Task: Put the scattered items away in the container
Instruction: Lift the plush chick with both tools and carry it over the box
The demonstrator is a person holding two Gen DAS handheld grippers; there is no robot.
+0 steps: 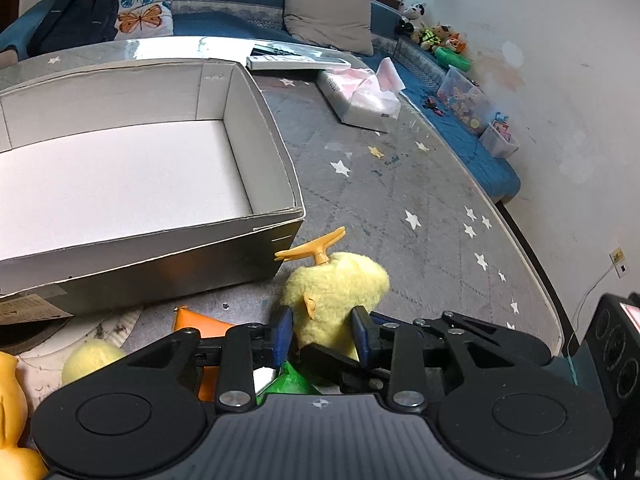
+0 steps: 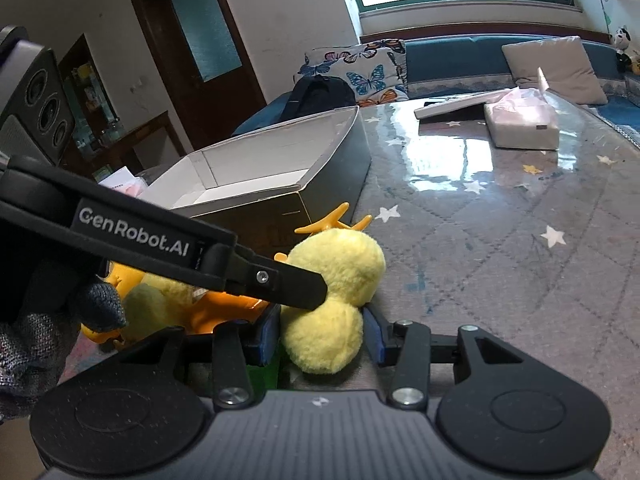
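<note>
A yellow plush duck [image 1: 336, 284] with an orange propeller on its head lies on the table just right of the near corner of the empty cardboard box [image 1: 120, 168]. My left gripper [image 1: 322, 332] is closed around the duck's body. In the right wrist view my right gripper [image 2: 322, 336] is closed around the duck's lower fluffy ball [image 2: 324, 340], with the left gripper's arm [image 2: 160, 240] crossing in from the left. The box [image 2: 280, 164] stands just behind the duck.
More yellow and orange toys [image 1: 16, 408] and a green item [image 1: 288, 384] lie near the grippers. A tissue pack [image 1: 360, 100] and a remote [image 1: 296, 62] lie at the table's far side. A sofa with pillows [image 1: 328, 16] runs behind. A speaker [image 2: 36, 100] stands left.
</note>
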